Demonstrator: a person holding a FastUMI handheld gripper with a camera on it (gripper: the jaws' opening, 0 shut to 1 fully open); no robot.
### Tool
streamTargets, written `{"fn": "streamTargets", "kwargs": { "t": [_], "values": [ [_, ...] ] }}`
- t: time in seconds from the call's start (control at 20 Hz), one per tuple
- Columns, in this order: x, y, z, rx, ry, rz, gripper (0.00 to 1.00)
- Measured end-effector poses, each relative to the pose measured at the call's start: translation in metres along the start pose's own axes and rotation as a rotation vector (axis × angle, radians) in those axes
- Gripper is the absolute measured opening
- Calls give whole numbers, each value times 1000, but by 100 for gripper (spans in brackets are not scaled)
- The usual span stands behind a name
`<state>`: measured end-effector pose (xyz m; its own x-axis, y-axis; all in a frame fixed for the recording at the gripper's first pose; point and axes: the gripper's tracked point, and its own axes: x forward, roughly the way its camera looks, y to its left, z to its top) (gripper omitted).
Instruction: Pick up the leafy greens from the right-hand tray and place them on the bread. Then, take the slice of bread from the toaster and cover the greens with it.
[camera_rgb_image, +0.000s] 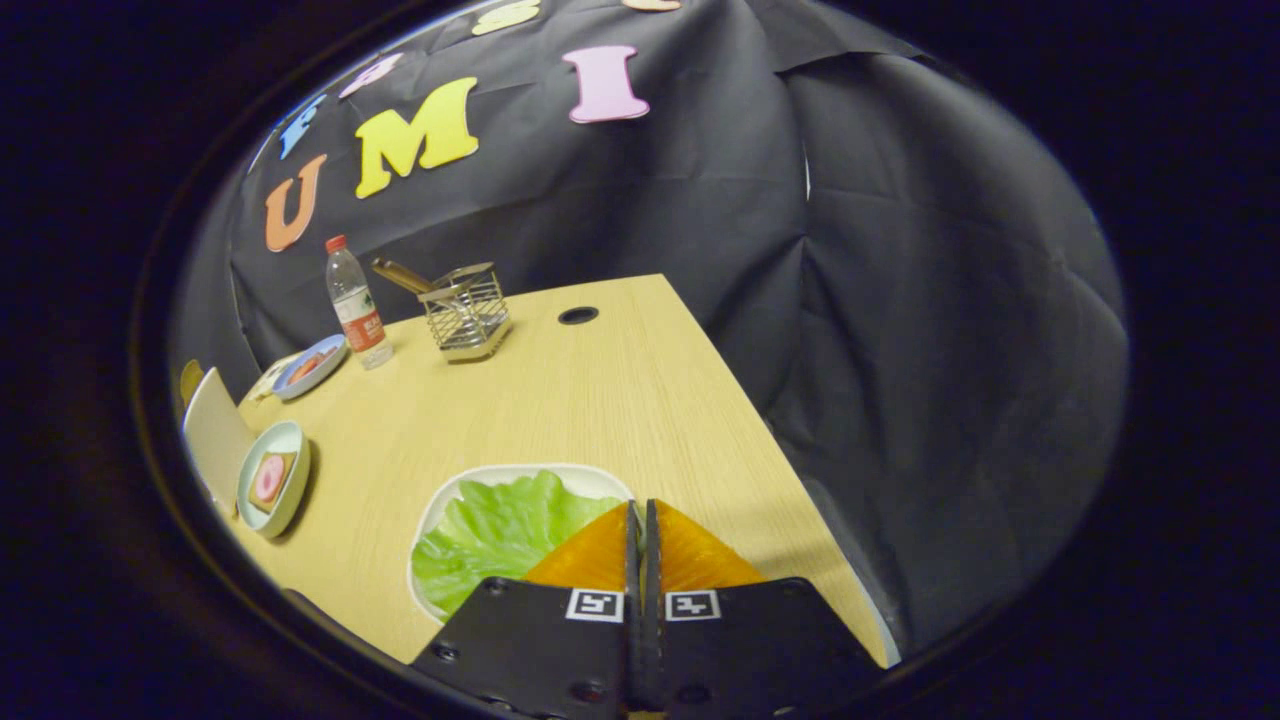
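The leafy greens (495, 540) lie in a white tray (560, 472) on the wooden table, just ahead and to the left of my fingers. My gripper (641, 506) is shut, its fingers pressed together above the tray's right side, and I see nothing between them. Farther left, a pale round plate (296, 490) holds a slice of bread (272, 478) with a pink round slice on top. A pale boxy thing (213, 435) beside that plate may be the toaster; I cannot make out any bread in it.
At the table's far side stand a plastic bottle (356, 302), a wire basket (466, 312) with utensils, and a blue-rimmed plate (310, 366) of food. A cable hole (578, 315) sits near the far edge. The table's right edge (770, 440) drops off close to my fingers.
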<state>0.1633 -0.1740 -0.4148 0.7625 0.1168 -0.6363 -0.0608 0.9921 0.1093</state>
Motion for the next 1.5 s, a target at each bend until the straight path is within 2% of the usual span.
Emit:
{"fn": "streamTargets", "kwargs": {
  "t": [0.5, 0.7, 0.9, 1.15, 1.5],
  "values": [
    [-67, 32, 68, 38, -120, 30, 1],
    [-93, 58, 93, -7, -173, -4, 1],
    [-117, 93, 114, -57, -214, -75, 1],
    [-151, 184, 129, -87, -262, -101, 1],
    [-156, 352, 93, -74, -212, 51, 1]
  ]
}}
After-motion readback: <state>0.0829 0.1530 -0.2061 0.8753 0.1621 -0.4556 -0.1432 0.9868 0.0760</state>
